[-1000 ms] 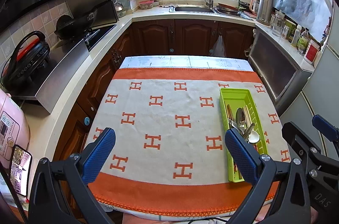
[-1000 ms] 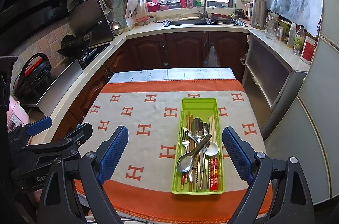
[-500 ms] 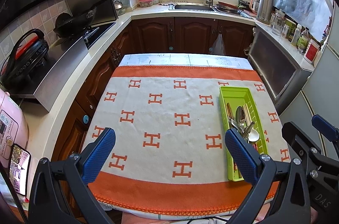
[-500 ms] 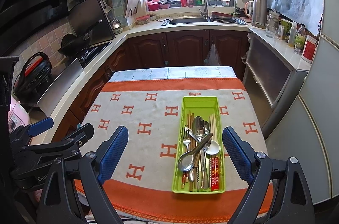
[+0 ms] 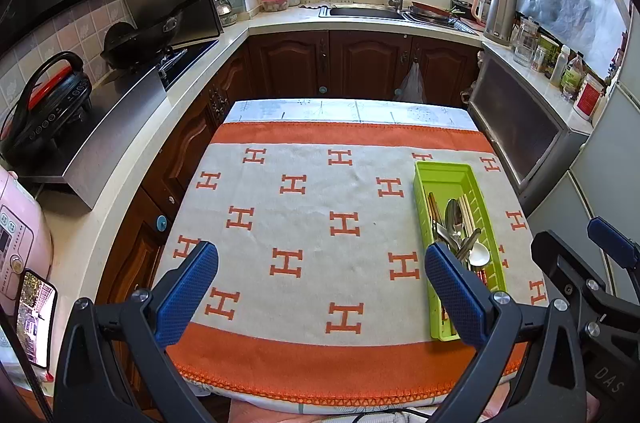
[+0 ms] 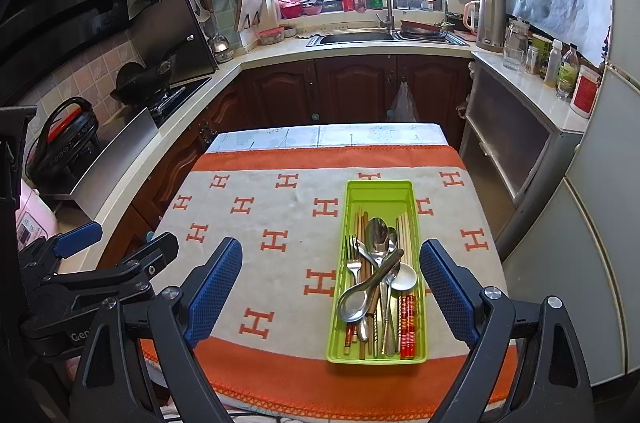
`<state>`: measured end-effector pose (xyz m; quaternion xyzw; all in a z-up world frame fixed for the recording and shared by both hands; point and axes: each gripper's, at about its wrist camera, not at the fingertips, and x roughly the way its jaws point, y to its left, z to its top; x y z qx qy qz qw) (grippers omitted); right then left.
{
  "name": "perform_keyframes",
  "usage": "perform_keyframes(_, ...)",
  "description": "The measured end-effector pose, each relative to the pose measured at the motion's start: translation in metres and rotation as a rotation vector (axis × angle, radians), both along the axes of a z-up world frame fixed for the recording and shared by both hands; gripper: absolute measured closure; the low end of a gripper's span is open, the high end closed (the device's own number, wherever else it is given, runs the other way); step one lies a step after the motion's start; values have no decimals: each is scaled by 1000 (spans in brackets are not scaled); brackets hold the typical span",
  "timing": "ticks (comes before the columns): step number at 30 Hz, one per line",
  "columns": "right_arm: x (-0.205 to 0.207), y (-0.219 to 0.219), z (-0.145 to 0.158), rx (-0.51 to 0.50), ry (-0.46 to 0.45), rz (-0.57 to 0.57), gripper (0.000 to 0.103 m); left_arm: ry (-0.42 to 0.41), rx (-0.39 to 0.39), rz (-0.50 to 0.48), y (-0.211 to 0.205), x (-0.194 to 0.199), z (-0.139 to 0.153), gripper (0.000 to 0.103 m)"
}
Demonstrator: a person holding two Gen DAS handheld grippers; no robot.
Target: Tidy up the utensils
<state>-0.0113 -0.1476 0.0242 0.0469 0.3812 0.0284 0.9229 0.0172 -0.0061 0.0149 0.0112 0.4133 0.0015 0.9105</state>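
Observation:
A green plastic tray (image 6: 380, 192) lies on the right half of the cloth-covered table (image 6: 256, 223). It holds a pile of utensils: metal spoons (image 6: 354, 299), a fork (image 6: 352, 257), a white spoon (image 6: 404, 277), wooden and red chopsticks (image 6: 407, 319). The tray also shows in the left wrist view (image 5: 444, 175). My right gripper (image 6: 330, 287) is open and empty, held above the table's near edge in front of the tray. My left gripper (image 5: 320, 287) is open and empty, left of the tray, over the near cloth.
The white cloth with orange H marks and orange borders (image 5: 320, 135) covers the table. Counters surround it: a stove with a wok (image 5: 152, 35) on the left, a sink (image 5: 368, 11) at the back, a cabinet (image 5: 520, 139) close on the right. A phone (image 5: 36, 319) stands at the near left.
Both views have shifted slightly; the grippers drifted a little, staying open. Nothing on the table has moved.

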Motion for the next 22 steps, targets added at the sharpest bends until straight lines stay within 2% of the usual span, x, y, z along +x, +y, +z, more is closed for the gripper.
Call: perform_keyframes(22,-1,2,0,1,4,1,11,14,-10,4,2,-3,-5,1)
